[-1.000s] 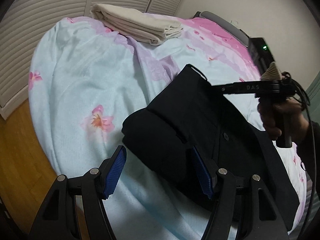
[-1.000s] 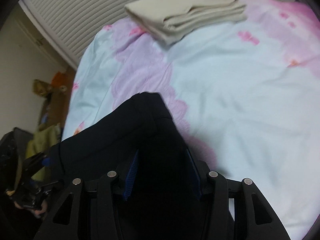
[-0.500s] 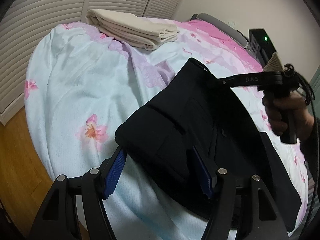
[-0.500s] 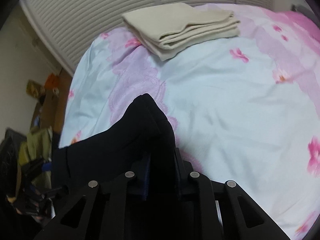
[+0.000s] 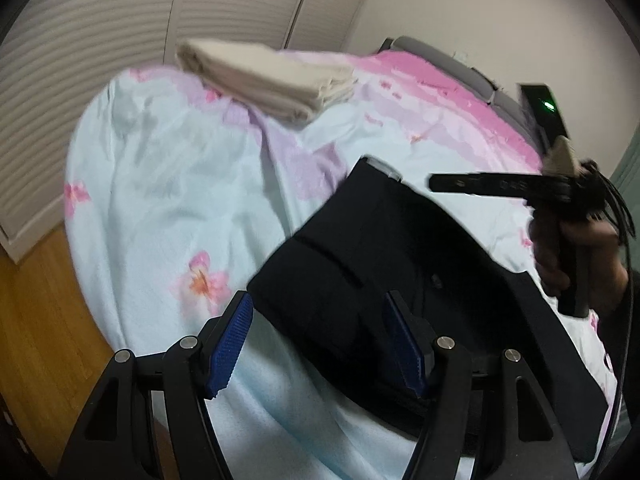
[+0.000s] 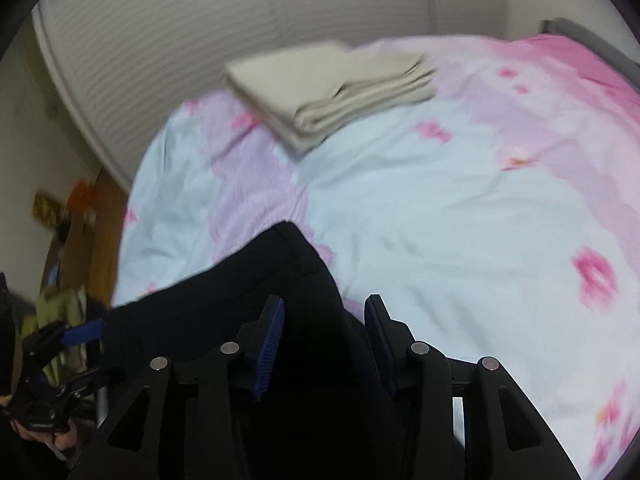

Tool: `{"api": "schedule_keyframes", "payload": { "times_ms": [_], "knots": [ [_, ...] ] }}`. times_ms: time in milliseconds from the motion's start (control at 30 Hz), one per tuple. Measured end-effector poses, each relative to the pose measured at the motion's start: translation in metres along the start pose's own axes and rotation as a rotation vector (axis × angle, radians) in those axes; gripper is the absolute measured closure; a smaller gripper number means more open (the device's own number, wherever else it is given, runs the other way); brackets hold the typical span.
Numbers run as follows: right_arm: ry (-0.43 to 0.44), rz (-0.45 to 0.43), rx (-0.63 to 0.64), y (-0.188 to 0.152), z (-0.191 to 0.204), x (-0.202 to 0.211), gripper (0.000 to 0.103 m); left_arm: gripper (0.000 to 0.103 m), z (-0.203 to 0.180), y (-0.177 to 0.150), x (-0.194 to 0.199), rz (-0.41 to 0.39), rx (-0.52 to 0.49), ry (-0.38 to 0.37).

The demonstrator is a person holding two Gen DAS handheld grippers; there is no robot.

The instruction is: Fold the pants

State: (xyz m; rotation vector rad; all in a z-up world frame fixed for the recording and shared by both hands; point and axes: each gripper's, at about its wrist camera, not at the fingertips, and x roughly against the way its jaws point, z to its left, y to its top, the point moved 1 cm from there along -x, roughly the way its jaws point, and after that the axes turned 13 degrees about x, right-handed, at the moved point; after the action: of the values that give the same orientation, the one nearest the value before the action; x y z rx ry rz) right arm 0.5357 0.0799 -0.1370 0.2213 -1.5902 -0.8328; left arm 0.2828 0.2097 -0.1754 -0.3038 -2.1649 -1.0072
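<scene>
— Right gripper [image 6: 324, 344]: how do its jaws stand?
— Partly apart, having just been opening; the black pants [image 5: 384, 280] lie between the blue pads [image 6: 269, 344], apparently unpinched.
— And the left gripper [image 5: 316, 344]?
— Wide, straddling the folded near corner, not pressing.
— Where do the pants lie?
— On the floral bedspread [image 5: 168, 200], long axis slanting toward the far waistband corner; folded beige cloth [image 5: 272, 80] sits beyond.
</scene>
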Motion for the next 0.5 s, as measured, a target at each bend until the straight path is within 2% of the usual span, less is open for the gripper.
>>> {"api": "schedule_keyframes", "payload": {
  "times_ms": [67, 133, 233, 300, 367, 400, 500],
  "knots": [
    [-0.043, -0.071, -0.068, -0.015, 0.004, 0.035, 0.060, 0.037, -0.006, 0.002, 0.014, -0.049, -0.059, -0.002],
    [-0.094, -0.145, -0.152, -0.037, 0.011, 0.074, 0.056, 0.037, -0.014, 0.003, 0.028, -0.099, -0.125, 0.005],
    [-0.200, -0.279, -0.269, -0.086, 0.031, 0.141, 0.034, 0.034, -0.032, 0.004, 0.044, -0.135, -0.181, -0.021],
    [-0.319, -0.350, -0.336, -0.125, 0.047, 0.188, 0.029, 0.032, -0.048, 0.001, 0.051, -0.147, -0.207, -0.045],
    [-0.446, -0.393, -0.418, -0.172, 0.064, 0.235, 0.027, 0.029, -0.072, -0.007, 0.058, -0.158, -0.247, -0.084],
    [-0.485, -0.398, -0.450, -0.187, 0.068, 0.248, 0.027, 0.028, -0.085, -0.012, 0.061, -0.161, -0.273, -0.103],
    [-0.639, -0.397, -0.608, -0.262, 0.085, 0.301, 0.026, 0.025, -0.133, -0.038, 0.066, -0.154, -0.351, -0.176]
  ]
}}
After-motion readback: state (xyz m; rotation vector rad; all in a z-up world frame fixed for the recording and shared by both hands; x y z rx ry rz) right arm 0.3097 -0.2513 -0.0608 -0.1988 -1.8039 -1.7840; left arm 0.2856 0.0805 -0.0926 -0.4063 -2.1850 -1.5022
